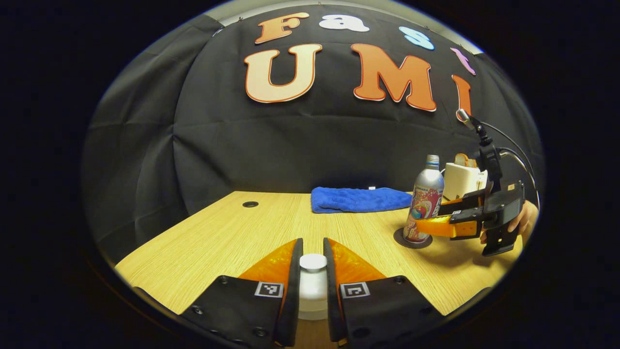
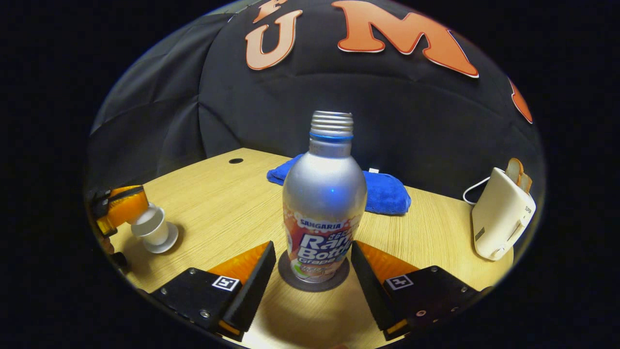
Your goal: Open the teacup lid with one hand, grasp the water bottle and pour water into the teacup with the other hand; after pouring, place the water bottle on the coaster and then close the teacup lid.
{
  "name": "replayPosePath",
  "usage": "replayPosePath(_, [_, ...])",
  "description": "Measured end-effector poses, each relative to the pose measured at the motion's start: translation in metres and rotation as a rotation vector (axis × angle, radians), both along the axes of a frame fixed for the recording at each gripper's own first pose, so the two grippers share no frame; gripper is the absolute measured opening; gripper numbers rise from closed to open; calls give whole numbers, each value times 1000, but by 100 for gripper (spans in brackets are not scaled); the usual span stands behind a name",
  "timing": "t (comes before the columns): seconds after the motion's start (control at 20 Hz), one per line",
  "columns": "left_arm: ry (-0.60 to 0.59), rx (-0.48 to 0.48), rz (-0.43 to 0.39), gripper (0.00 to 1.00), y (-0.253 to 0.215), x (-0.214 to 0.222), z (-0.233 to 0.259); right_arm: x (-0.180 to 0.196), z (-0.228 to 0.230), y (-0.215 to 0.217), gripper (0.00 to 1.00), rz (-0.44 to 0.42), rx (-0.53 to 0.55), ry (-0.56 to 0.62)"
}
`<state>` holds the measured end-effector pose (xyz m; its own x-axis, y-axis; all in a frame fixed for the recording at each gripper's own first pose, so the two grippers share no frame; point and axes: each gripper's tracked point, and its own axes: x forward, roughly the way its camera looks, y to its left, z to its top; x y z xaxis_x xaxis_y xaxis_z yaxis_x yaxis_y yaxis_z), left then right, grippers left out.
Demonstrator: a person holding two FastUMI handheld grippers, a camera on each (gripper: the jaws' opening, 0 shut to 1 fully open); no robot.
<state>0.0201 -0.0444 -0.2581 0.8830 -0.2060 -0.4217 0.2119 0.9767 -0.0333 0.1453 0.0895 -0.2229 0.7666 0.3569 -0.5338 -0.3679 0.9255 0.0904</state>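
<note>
In the left gripper view, my left gripper (image 1: 313,247) is shut on the white lid (image 1: 313,262) of the teacup (image 1: 312,293), which stands on the wooden table (image 1: 218,242). A silver bottle (image 2: 323,203) with an uncapped threaded neck stands upright on a dark round coaster (image 2: 290,281). My right gripper (image 2: 312,247) is open, one finger on each side of the bottle's lower body. The right gripper view also has the left gripper (image 2: 133,211) on top of the teacup (image 2: 155,230) at far left. In the left gripper view, the right gripper (image 1: 428,218) flanks the bottle (image 1: 426,203) on its coaster (image 1: 404,241).
A folded blue towel (image 2: 382,191) lies at the back of the table. A white toaster (image 2: 501,218) with bread in it stands at the right, its cord trailing behind. A small round hole (image 1: 250,204) sits near the table's far left edge. A hand (image 1: 525,215) holds the right gripper.
</note>
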Motion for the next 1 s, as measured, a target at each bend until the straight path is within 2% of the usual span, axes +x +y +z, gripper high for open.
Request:
replayPosePath(0.1, [8, 11, 5, 29, 1, 0, -8, -8, 6, -3, 98, 5, 2, -11])
replayPosePath(0.35, [14, 19, 6, 29, 0, -2, -13, -35, 32, -8, 98, 55, -21, -71])
replayPosePath(0.4, [31, 35, 7, 30, 1, -3, -16, -44, 36, -6, 94, 66, -21, -80])
replayPosePath(0.45, [38, 42, 11, 30, 1, -2, -18, -50, 40, -7, 98, 68, -24, -92])
replayPosePath(0.5, [43, 44, 8, 37, 0, -2, -18, -54, 42, -9, 98, 70, -27, -101])
replayPosePath(0.55, [41, 46, 6, 34, -1, -2, -17, -58, 45, -11, 98, 66, -28, -109])
replayPosePath(0.6, [48, 51, 1, 44, -2, -3, -17, -61, 46, -15, 99, 60, -25, -113])
replayPosePath(0.7, [58, 55, 5, 55, -2, -8, -16, -67, 52, -22, 100, 39, -10, -124])
replayPosePath(0.8, [27, 45, 14, 71, -2, -6, -4, -72, 57, -31, 100, 16, 6, -135])
replayPosePath(0.9, [-13, 58, 27, 80, 0, -5, 11, -78, 67, -39, 100, -12, 18, -157])
replayPosePath(0.95, [-33, 64, 31, 87, 0, -6, 20, -77, 73, -47, 100, -53, 19, -182])
replayPosePath(1.0, [-59, 63, 38, 89, 0, -4, 31, -77, 78, -59, 100, -102, 21, -201])
